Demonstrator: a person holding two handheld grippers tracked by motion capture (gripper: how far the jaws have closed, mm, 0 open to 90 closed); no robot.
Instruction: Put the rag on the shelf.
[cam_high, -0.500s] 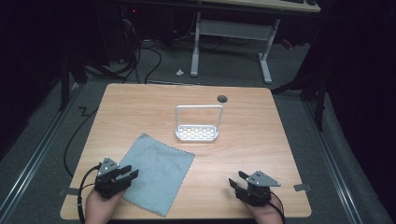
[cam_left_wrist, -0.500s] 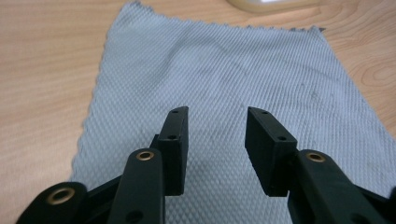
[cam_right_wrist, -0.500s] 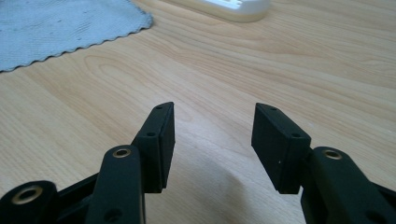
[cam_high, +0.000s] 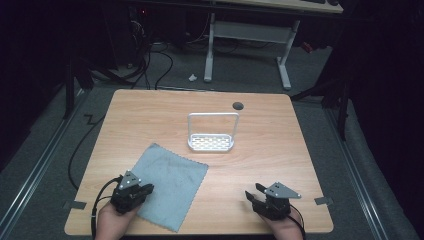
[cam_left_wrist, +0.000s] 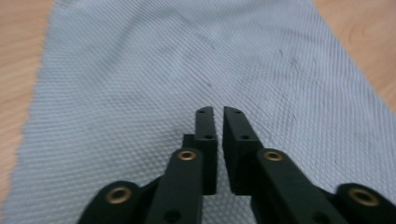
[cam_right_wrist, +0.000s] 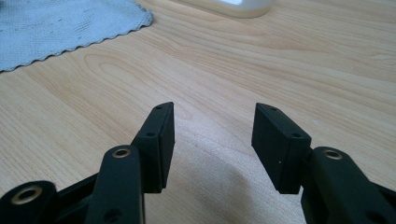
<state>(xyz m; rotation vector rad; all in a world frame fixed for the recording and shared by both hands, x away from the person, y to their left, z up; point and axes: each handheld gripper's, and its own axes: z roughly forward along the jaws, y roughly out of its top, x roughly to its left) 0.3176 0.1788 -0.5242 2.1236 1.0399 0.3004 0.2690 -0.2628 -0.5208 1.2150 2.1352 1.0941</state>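
A grey-blue cloth (cam_high: 172, 180) lies flat on the wooden table (cam_high: 280, 150), at front left. My left gripper (cam_high: 148, 189) rests at the cloth's near left edge, pointing right over it. In the left gripper view its jaws stand nearly together over the weave of the cloth (cam_left_wrist: 140, 70), with nothing between them; the left gripper (cam_left_wrist: 218, 112) is shut. My right gripper (cam_high: 252, 196) sits at front right over bare wood. The right gripper (cam_right_wrist: 212, 121) is open and holds nothing, with a corner of the cloth (cam_right_wrist: 60, 23) at upper left.
A small white rack (cam_high: 211, 142) with a tall wire handle stands mid-table behind the cloth; its base (cam_right_wrist: 238, 5) edges the right gripper view. A dark round hole (cam_high: 238, 105) marks the far side. Tape pieces (cam_high: 323, 201) sit by the front corners.
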